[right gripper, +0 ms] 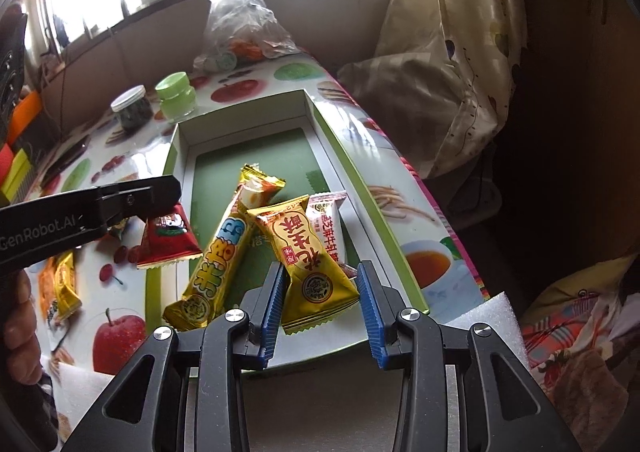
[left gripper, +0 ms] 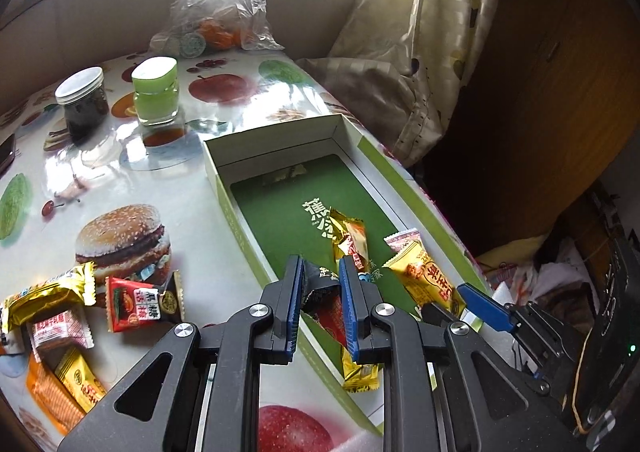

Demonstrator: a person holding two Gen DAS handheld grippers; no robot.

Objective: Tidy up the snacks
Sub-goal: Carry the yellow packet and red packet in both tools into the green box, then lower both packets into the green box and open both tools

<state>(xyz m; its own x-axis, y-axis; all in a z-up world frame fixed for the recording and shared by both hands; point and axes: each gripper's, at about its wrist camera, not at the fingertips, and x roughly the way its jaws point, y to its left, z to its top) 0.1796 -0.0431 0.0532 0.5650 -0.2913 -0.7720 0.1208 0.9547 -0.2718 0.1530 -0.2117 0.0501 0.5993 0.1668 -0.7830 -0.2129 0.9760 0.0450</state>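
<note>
My left gripper (left gripper: pixel 320 270) is shut on a red and black snack packet (left gripper: pixel 320 294) and holds it over the near left side of the open green-floored box (left gripper: pixel 280 207); it shows in the right wrist view (right gripper: pixel 170 238) hanging from the left gripper (right gripper: pixel 164 207). Inside the box lie a long gold bar (right gripper: pixel 218 256), a yellow packet (right gripper: pixel 310 264) and a white packet (right gripper: pixel 330 223). My right gripper (right gripper: pixel 320 278) is open, its jaws on either side of the yellow packet's near end. Several loose snacks (left gripper: pixel 60 312) lie on the table left of the box.
A dark jar (left gripper: pixel 82 99) and a green-lidded jar (left gripper: pixel 156 91) stand behind the box. A clear plastic bag (left gripper: pixel 218 7) sits at the table's far end. Curtain and bedding (left gripper: pixel 404 63) lie beyond the right table edge. White foam (right gripper: pixel 488 316) lies by the box's near corner.
</note>
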